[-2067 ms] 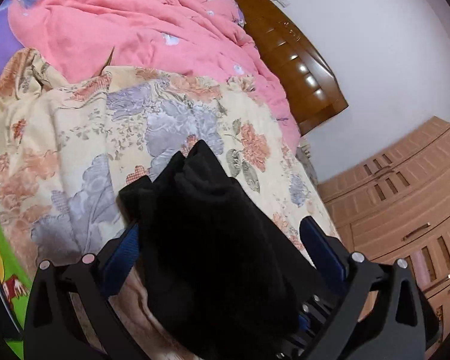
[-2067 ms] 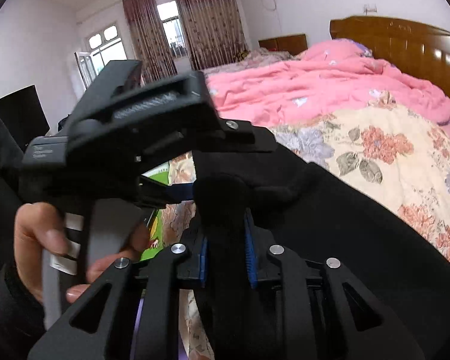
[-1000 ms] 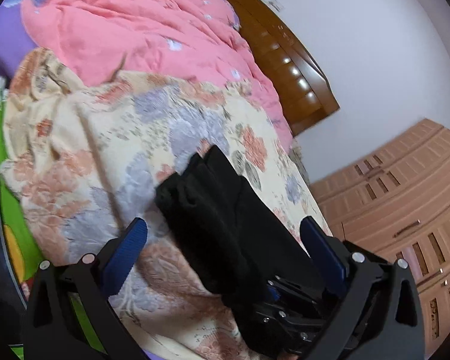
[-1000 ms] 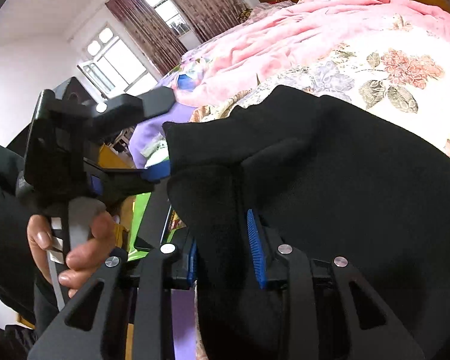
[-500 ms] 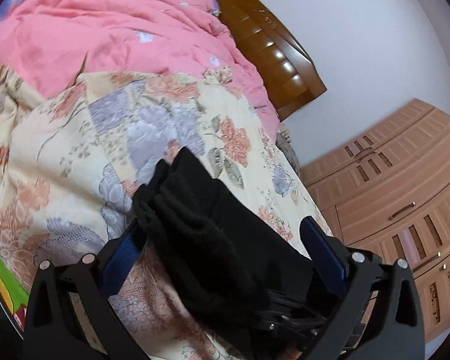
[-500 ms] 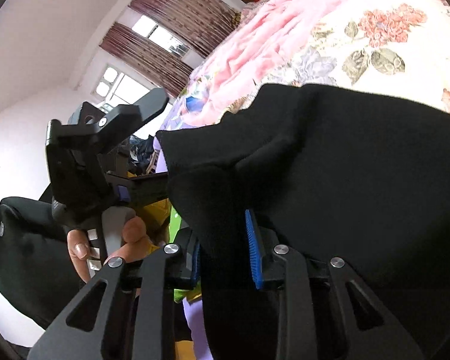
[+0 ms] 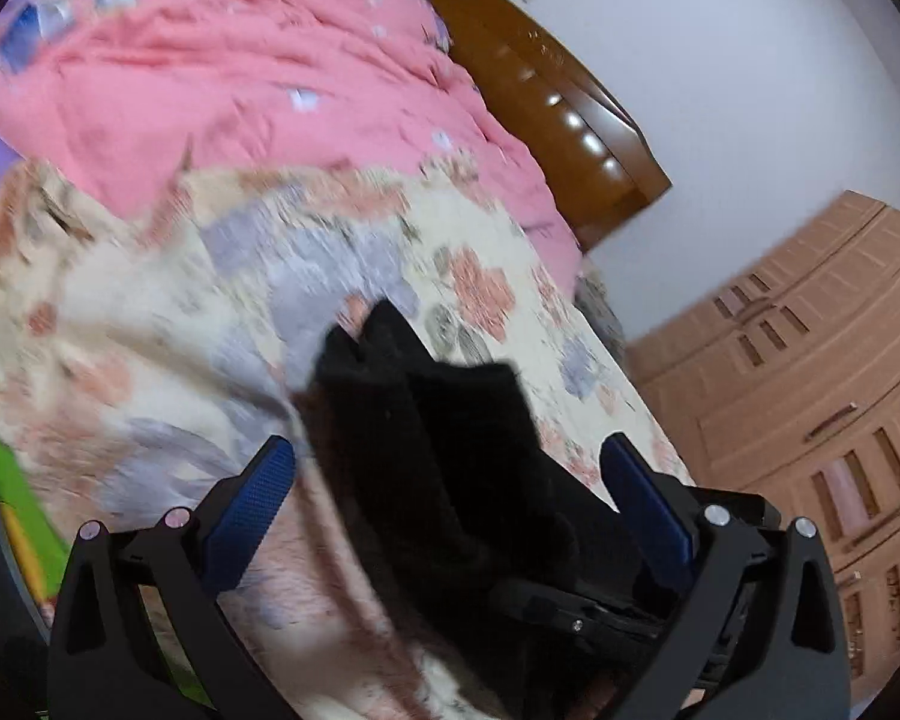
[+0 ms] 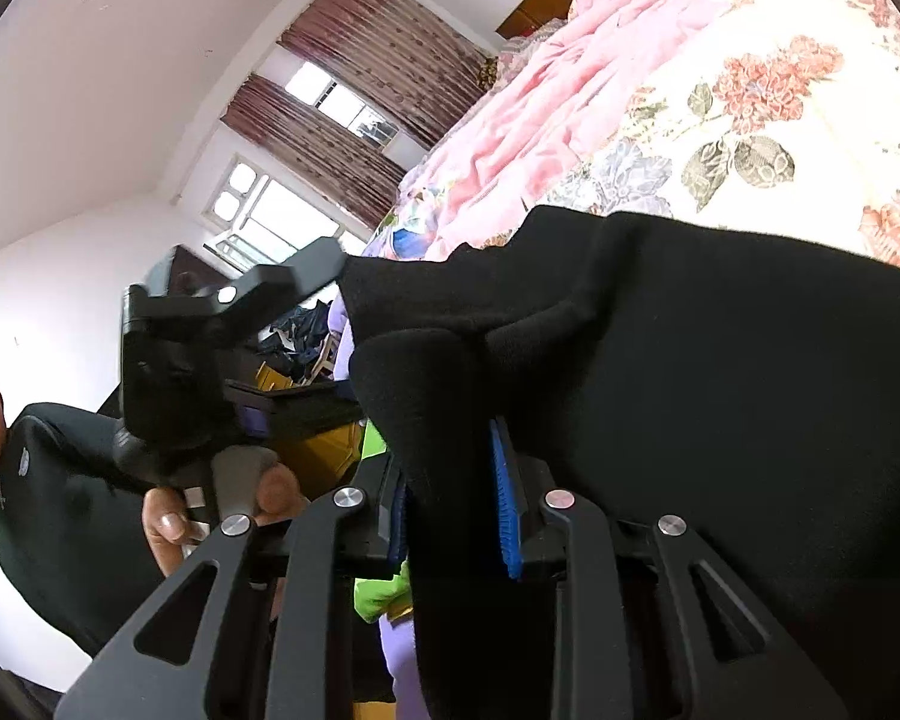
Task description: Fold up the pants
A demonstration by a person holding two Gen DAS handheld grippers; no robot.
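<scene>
Two fingers (image 8: 504, 498) around pants (image 8: 720, 372)

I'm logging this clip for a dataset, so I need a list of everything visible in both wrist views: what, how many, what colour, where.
black pants: one, black, held above the bed.
floral quilt: one, cream with pink and grey flowers, on the bed under the pants.
pink duvet: one, pink, bunched farther up the bed.
headboard: one, dark brown wood, against the white wall.
wardrobe: one, light brown wood, beside the bed.
curtains: dark red, at the windows.
person: one, dark top, at the left edge of the right wrist view.
left tool: black with blue pads, open, pants lying between its fingers.
right tool: black with blue pads, shut on the pants.
</scene>
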